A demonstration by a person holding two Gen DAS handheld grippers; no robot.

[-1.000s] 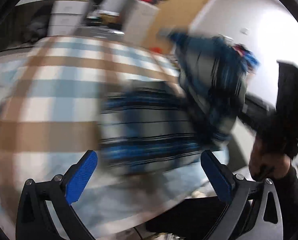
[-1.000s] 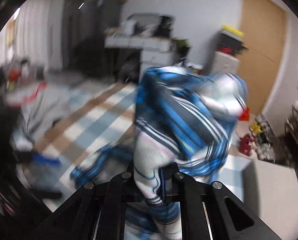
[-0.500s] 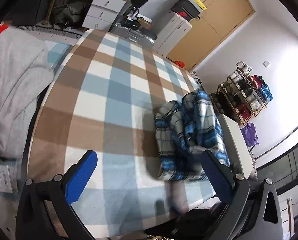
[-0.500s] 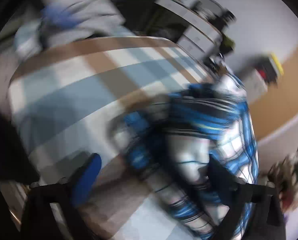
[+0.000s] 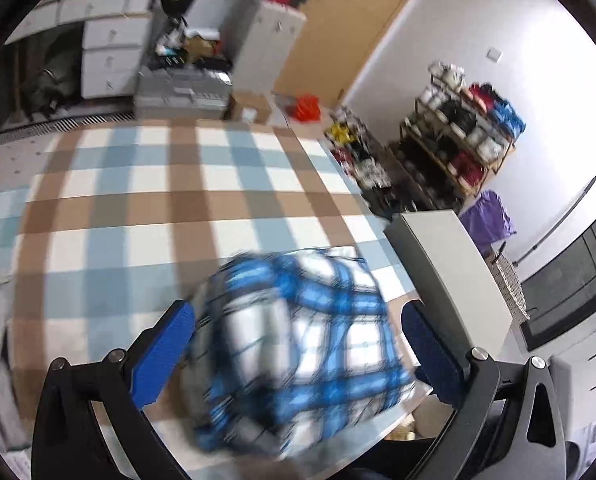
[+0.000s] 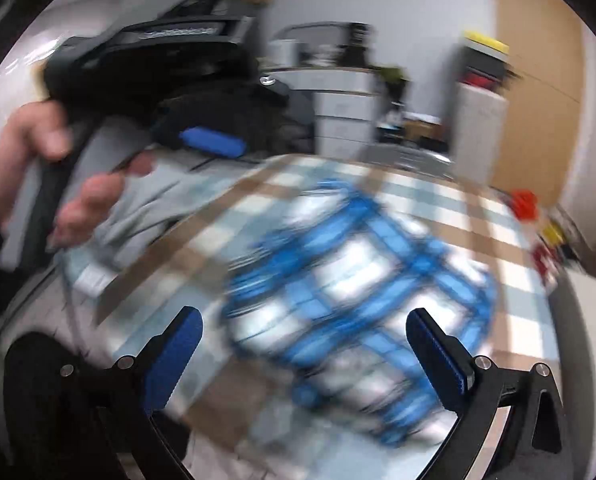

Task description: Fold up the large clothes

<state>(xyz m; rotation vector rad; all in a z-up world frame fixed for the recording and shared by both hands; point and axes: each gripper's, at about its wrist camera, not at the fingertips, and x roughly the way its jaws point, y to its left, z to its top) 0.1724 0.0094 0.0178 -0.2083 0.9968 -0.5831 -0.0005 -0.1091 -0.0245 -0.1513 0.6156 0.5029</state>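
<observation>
A blue, white and black plaid shirt lies in a loose bundle on the checked blanket near its front right corner. My left gripper is open, its blue pads on either side of the bundle and above it. In the right wrist view the same shirt is blurred, and my right gripper is open and empty over it. The left hand and its gripper show at the upper left there.
A grey garment lies on the blanket's left side. A grey box stands off the right edge. Drawers, a cabinet, a door and a cluttered shelf line the room behind.
My right gripper let go of the shirt and opened. The shirt dropped onto the blanket as a bundle. Both grippers have swung over it; the left one came closer.
</observation>
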